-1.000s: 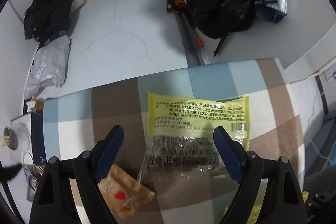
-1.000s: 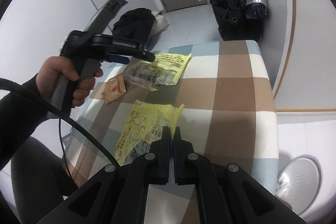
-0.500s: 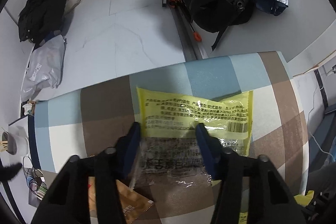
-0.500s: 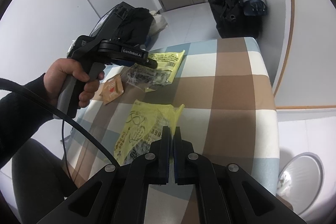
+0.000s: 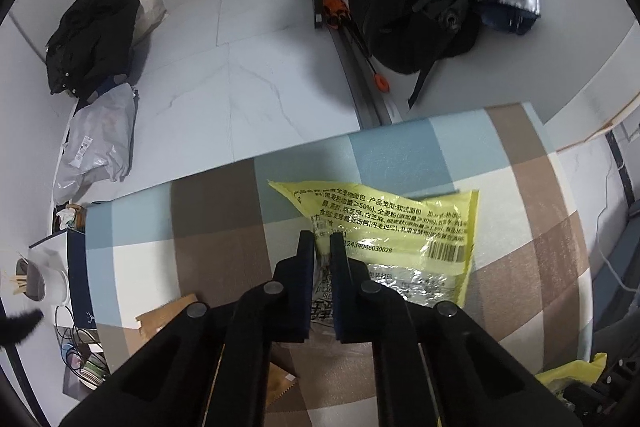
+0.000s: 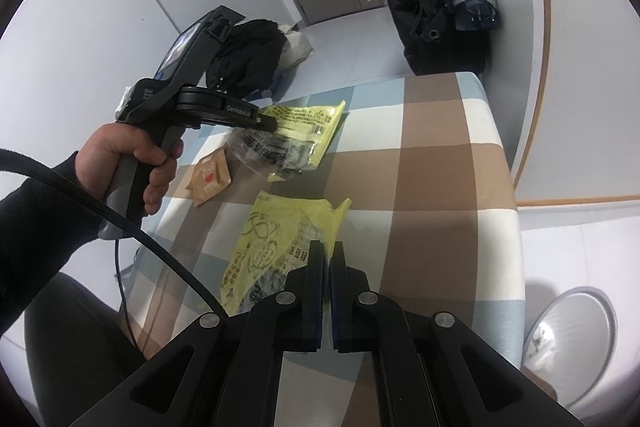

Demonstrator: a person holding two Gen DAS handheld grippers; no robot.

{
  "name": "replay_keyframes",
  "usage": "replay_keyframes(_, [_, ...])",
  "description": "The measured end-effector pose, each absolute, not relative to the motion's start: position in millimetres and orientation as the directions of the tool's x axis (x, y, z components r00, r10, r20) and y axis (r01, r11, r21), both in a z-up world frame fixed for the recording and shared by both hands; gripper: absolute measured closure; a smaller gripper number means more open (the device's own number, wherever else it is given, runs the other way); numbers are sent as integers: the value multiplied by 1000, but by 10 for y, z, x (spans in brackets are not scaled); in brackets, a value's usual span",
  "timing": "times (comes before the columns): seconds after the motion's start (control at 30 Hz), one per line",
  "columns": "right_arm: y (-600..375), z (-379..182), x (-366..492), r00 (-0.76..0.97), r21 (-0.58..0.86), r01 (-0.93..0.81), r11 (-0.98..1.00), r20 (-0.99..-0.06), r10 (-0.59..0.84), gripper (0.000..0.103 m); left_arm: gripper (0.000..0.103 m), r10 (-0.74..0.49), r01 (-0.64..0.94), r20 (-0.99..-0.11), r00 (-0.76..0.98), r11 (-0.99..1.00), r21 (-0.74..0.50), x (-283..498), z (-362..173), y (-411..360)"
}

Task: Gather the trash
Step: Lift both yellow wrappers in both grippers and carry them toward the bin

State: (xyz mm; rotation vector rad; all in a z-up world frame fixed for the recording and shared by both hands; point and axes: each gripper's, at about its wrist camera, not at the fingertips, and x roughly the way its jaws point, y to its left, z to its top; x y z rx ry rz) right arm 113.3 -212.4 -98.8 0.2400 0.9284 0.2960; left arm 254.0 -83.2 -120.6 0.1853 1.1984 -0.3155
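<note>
Left gripper [image 5: 322, 241]: jaws pinched together on the clear lower part of the far wrapper [image 5: 400, 231], with film bunched between the pads; gripper points steeply down at the table.
Far wrapper: yellow printed top, clear foil-lined bottom, lying toward the far edge of the checked tablecloth [image 5: 400, 155]; its yellow end stops short of that edge, with a strip of bare cloth between.
Right gripper [image 6: 327, 255]: jaws pressed shut on the corner of the near wrapper [image 6: 276, 243], a crumpled yellow bag lying toward the near edge of the table.
Small packet [image 6: 210, 179]: brown sachet with a red mark, flat on the cloth near the table's left edge, just beside the far wrapper and apart from the near one.
Left hand [image 6: 132, 155]: wrapped round the left gripper's handle above the left edge, dark sleeve behind it.
Open cloth: the right half of the table is bare checks out to its right edge and far right corner.
Beyond the edges: pale tiled floor [image 5: 240, 67] past the far edge; a white round fan [image 6: 568, 343] on the floor off the near right corner.
</note>
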Motion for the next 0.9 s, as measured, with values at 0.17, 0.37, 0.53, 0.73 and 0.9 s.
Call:
replay_keyframes(0.17, [-2134, -930, 1088, 581, 326, -151, 933, -735, 351, 101, 100, -176, 316, -914, 366, 947, -56, 2464, -1026, -758])
replay_keyframes(0.37, [-2128, -826, 990, 607, 309, -157, 938, -719, 338, 101, 100, -212, 307, -884, 417, 948, -83, 2335, -791, -663])
replay_keyframes(0.53, [-2055, -768, 927, 619, 278, -164, 947, -718, 318, 101, 100, -242, 296, -856, 457, 949, -110, 2184, -593, -542])
replay_keyframes(0.73, [-1966, -671, 883, 635, 260, -174, 950, -708, 309, 101, 100, -242, 292, -813, 530, 952, -93, 1950, -355, -371])
replay_keyframes(0.9, [-1932, -525, 790, 667, 233, -174, 957, -687, 288, 101, 100, -272, 301, -776, 569, 947, -112, 1750, -181, -209])
